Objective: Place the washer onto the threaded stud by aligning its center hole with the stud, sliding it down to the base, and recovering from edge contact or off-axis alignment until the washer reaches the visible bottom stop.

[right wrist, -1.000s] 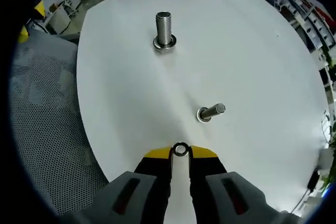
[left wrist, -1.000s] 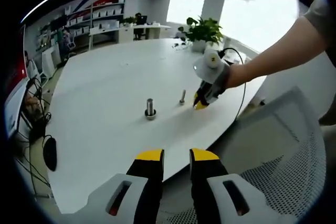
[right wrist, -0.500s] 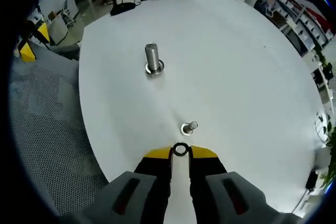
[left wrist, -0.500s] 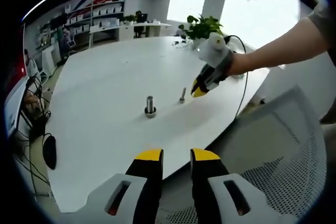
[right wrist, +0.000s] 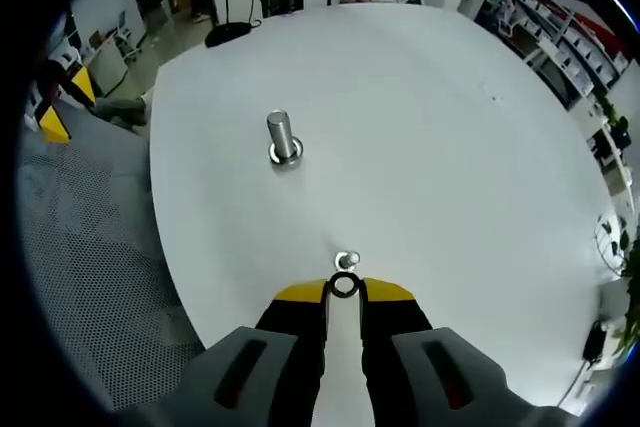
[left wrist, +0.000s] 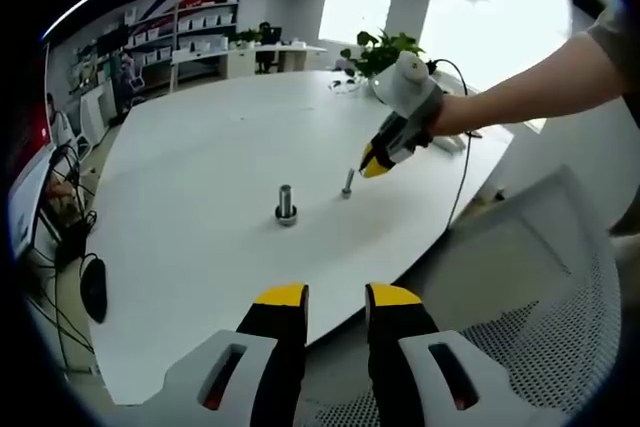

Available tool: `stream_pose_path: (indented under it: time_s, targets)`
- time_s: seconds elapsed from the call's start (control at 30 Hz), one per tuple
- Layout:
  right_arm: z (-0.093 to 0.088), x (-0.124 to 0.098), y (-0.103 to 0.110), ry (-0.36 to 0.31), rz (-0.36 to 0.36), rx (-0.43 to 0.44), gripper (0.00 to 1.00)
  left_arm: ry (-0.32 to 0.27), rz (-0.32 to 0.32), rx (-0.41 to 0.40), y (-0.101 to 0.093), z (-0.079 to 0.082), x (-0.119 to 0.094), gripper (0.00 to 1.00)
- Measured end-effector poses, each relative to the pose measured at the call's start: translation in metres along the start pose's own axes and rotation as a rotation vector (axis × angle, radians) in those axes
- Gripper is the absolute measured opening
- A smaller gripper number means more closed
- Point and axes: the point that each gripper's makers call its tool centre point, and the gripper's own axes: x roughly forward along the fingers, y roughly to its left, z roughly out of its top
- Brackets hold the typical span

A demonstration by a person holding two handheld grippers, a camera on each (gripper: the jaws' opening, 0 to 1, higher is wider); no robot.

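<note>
- At the tips of the right tongs [right wrist: 343,291]: clamped on the washer [right wrist: 343,285], held edgewise with its hole facing the camera.
- Just past the washer: the small threaded stud [right wrist: 347,261], now seen almost end-on and much nearer the tips than a second ago, when it lay well ahead and showed its side. Reads as the tongs raised and carried over the stud, so hole and axis look close to lined up; lowering not yet begun.
- Hard to judge from the right gripper view: whether the washer is truly centred on the stud or slightly short of it, and how high above the tip it sits; stud base and bottom stop hidden by the end-on angle.
- Low in the left gripper view: left tongs [left wrist: 335,299] slightly apart, holding nothing, off the bench [left wrist: 200,167] edge.
- Farther across the bench: the larger stud [right wrist: 282,137], upright, well apart, untouched.
- From the left gripper view: right tongs poised above the small stud, washer too small to make out.
</note>
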Motion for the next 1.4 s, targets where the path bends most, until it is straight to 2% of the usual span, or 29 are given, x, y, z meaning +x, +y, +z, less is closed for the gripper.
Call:
stream_pose_path:
  time_s: [0.4, 0.6, 1.1, 1.4]
  targets:
    - [0.009, 0.002, -0.003, -0.014, -0.016, -0.005, 0.13, -0.015, 0.013, 0.000, 0.003, 0.003, -0.001, 0.20]
    - [0.015, 0.006, -0.004, -0.018, -0.015, -0.019, 0.13, -0.002, 0.012, 0.001, 0.002, 0.001, 0.000, 0.20]
    - [0.010, 0.011, -0.006, 0.016, -0.010, -0.020, 0.13, -0.003, 0.013, 0.002, 0.003, 0.001, 0.000, 0.20]
    - [0.005, 0.022, -0.005, 0.033, -0.003, -0.022, 0.14, -0.003, 0.013, 0.002, 0.003, 0.001, 0.000, 0.20]
